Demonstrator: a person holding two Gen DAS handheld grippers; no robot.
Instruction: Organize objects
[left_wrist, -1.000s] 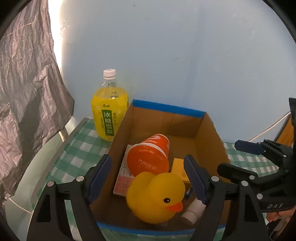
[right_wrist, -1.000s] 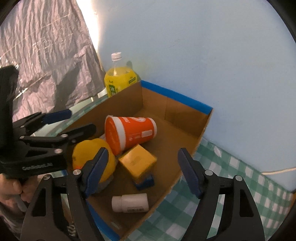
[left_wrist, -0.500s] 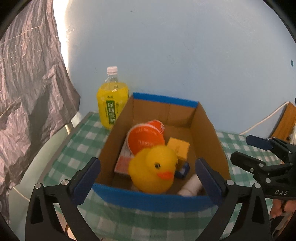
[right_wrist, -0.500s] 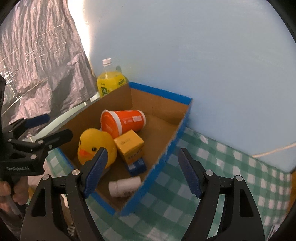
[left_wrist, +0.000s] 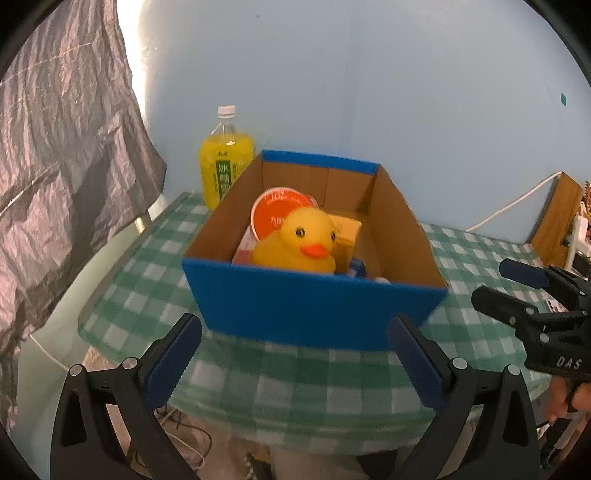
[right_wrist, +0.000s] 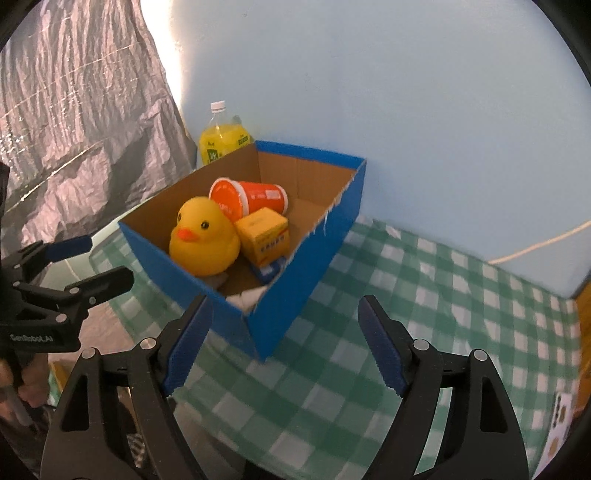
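Yellow rubber duck (left_wrist: 295, 240) sits inside a blue box (left_wrist: 314, 310). Both the left hand-held gripper (left_wrist: 295, 365) and the right hand-held gripper (right_wrist: 284, 343) gape empty. Next, the drink bottle (left_wrist: 224, 162) likely needs a level, centred grasp.

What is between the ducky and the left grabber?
The blue front wall of the box, then bare green checked tablecloth before the left gripper, in the left wrist view. The rubber duck sits inside.

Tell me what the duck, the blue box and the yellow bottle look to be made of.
Duck: likely soft rubber or vinyl, smooth with a slight sheen.
Blue box: cardboard, brown inside, torn white rim.
Yellow bottle: clear plastic by its look, white cap.
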